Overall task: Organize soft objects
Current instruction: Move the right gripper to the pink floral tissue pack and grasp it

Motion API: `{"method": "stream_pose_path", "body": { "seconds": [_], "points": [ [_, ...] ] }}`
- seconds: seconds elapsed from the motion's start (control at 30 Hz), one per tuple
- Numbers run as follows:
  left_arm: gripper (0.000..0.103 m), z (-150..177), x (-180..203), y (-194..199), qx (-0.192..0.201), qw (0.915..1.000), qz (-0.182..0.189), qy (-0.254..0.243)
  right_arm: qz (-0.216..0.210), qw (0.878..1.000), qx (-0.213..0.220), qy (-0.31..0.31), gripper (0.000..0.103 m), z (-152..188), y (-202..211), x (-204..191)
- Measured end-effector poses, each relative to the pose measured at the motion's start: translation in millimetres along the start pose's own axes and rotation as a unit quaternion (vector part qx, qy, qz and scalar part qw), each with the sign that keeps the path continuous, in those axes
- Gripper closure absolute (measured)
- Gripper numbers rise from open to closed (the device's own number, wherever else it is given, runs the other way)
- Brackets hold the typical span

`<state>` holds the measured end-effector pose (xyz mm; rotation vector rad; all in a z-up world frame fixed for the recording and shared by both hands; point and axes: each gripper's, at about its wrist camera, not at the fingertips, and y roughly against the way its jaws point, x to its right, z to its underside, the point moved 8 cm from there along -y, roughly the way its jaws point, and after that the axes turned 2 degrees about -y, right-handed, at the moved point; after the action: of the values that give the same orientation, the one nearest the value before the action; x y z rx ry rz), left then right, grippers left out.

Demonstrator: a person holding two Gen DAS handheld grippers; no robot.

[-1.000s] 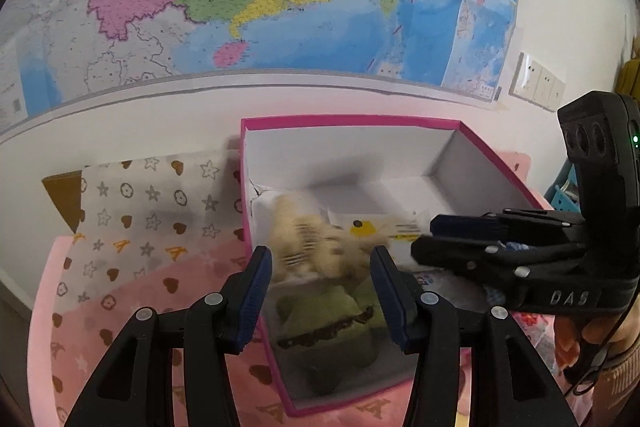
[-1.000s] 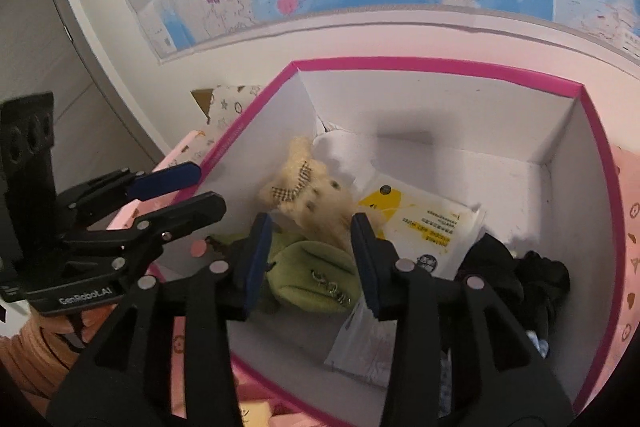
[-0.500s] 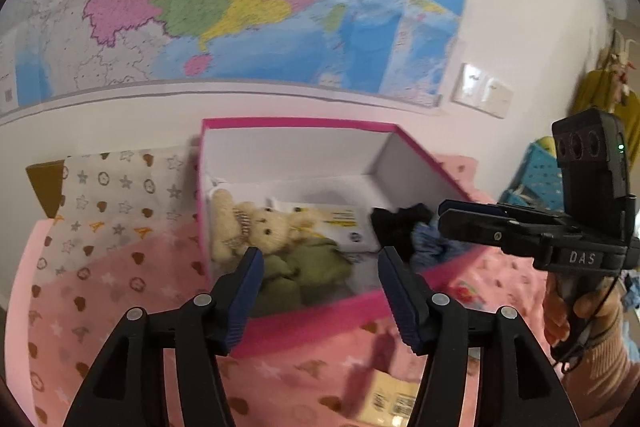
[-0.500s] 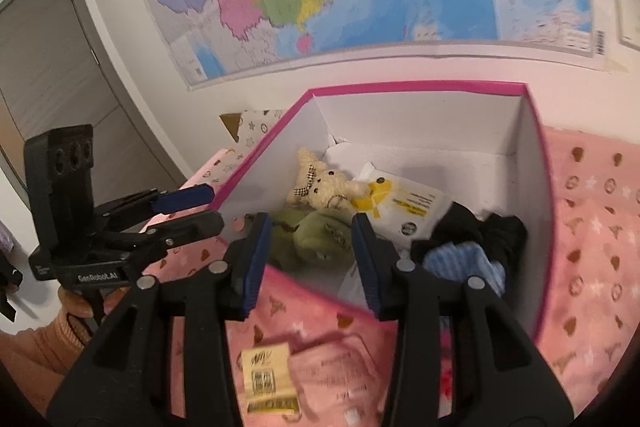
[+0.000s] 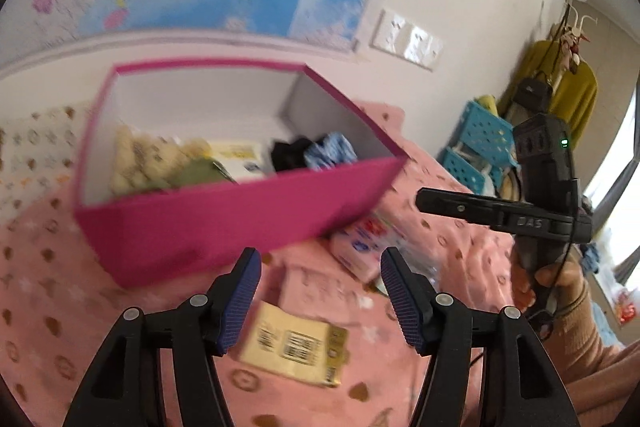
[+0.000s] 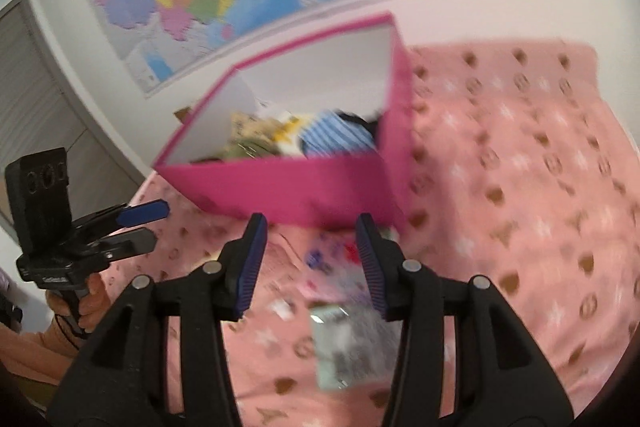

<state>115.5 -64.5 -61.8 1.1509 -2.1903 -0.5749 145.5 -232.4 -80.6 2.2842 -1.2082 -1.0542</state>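
Pink patterned blanket point(image 5: 440, 367) covers the surface beneath both hand-held grippers, and both views are blurred. Left gripper point(image 5: 320, 301) points forward and downward, its blue-padded jaws standing apart with nothing between them. Just ahead of its tips lie a yellow packet with a barcode point(image 5: 294, 347) and a pink packet point(image 5: 356, 247), flat on the blanket. Beyond these sits a magenta box point(image 5: 224, 223) with white inner walls, holding a cream plush toy point(image 5: 136, 159), a green soft item point(image 5: 200, 173), a black cloth point(image 5: 290, 151) and a blue striped cloth point(image 5: 332, 153).

Right gripper point(image 6: 310, 261) also tilts forward and down, its jaws opening, empty. A blurred clear packet point(image 6: 344, 351) lies on the blanket below its tips, and the same box point(image 6: 288, 187) stands ahead of it.

Each gripper appears in the other's view, off to the side. A hand point(image 5: 540, 283) in an orange sleeve grips the right gripper's handle from below, and a hand point(image 6: 86, 301) does the same for the left one
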Motion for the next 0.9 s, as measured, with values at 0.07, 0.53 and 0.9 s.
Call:
{"method": "stream_pose_path", "body": {
  "seconds": [0.07,0.53,0.9],
  "points": [
    [0.039,6,8,-10,-0.013,0.9999,0.004,-0.005,0.007,1.000,-0.006,-0.013,0.055,10,0,10],
    [0.039,25,-6,-31,-0.045,0.9988,-0.014,0.013,-0.047,0.998,-0.048,-0.002,0.055,63,-17,-22],
    [0.039,26,-7,-35,-0.051,0.9985,-0.001,0.018,-0.004,1.000,-0.013,-0.015,0.055,50,-10,0]
  ]
}}
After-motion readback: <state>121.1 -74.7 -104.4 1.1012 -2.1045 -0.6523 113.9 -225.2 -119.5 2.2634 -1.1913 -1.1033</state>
